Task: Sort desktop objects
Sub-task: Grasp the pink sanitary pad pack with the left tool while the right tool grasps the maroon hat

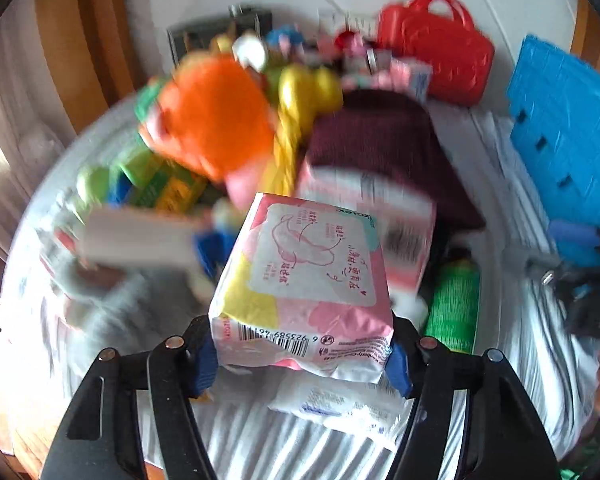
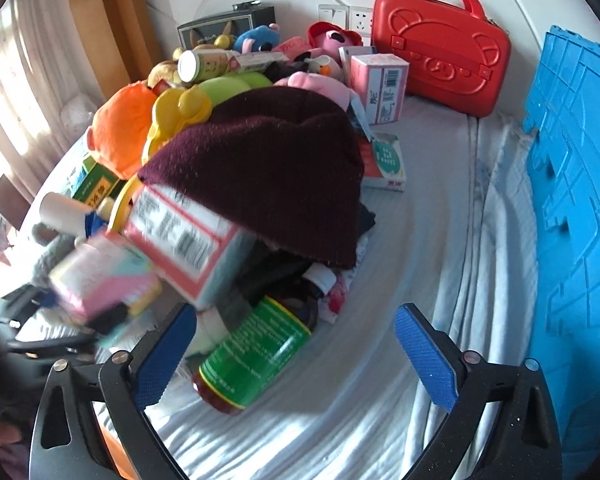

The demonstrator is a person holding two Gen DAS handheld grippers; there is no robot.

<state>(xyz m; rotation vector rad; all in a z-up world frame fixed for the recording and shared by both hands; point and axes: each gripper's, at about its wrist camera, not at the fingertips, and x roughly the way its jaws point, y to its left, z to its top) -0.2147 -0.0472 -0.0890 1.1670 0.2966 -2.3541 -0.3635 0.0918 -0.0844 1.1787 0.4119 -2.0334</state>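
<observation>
My left gripper (image 1: 300,364) is shut on a pink and yellow soft pack (image 1: 304,276), its blue pads pressing on the pack's two near corners. The pack is held just above the white sheet (image 1: 260,440), in front of a heap of toys and boxes. In the right wrist view the same pack (image 2: 100,280) shows blurred at the left. My right gripper (image 2: 298,356) stands open over the sheet. A green-labelled bottle (image 2: 256,356) lies on its side between the fingers, close to the left pad and not gripped.
A maroon knit hat (image 2: 260,184) tops the heap, over a barcoded box (image 2: 180,236). An orange plush (image 2: 120,128) and a yellow toy (image 2: 180,116) lie on the left. A red case (image 2: 440,48) stands at the back wall. A blue crate (image 2: 580,200) stands on the right.
</observation>
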